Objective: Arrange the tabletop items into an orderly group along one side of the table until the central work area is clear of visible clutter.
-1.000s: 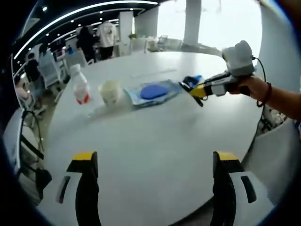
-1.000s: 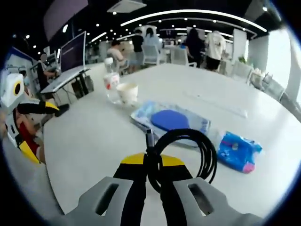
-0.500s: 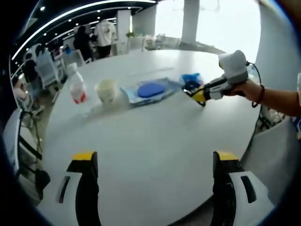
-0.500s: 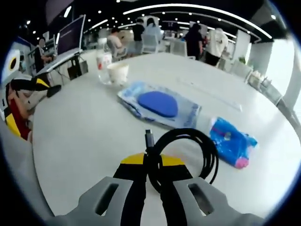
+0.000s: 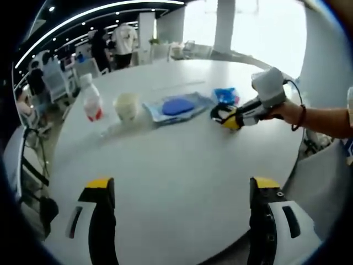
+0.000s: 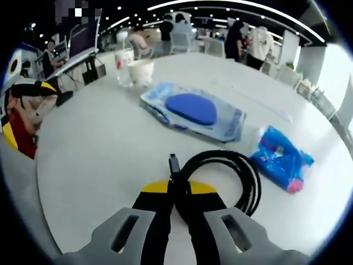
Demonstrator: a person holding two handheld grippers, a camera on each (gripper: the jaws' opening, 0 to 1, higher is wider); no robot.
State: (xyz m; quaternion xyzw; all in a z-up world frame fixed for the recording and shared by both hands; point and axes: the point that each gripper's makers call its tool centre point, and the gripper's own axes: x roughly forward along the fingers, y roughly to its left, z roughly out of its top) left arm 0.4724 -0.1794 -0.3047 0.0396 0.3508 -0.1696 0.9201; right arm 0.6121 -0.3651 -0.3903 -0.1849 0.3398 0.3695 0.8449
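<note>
The right tool [image 6: 175, 194] is clamped on a coiled black cable [image 6: 220, 179], low over the white round desk [image 6: 105, 160] beside the blue crinkly packet [image 6: 280, 160]. Light and floppy, the cable is probably best gripped across its bundled loops. The left tool [image 5: 179, 190] stands apart, holding nothing.

Surface and material notes, tabletop items.
Table [image 6: 99, 160]: smooth, pale, matt with faint sheen. Cable [image 6: 231, 171]: black, smooth rubbery jacket, slightly glossy; plug end looks metallic grey. Flat pouch [image 6: 193, 113]: clear glossy plastic film, crinkled, over a matt blue pad. Blue packet [image 6: 280, 160]: shiny crinkled plastic wrap. Bottle [image 5: 92, 99]: translucent plastic, glossy printed label. Cup [image 5: 127, 106]: matt cream, paper-like. Right gripper [image 6: 179, 207]: matt grey moulded plastic, yellow tips.
</note>
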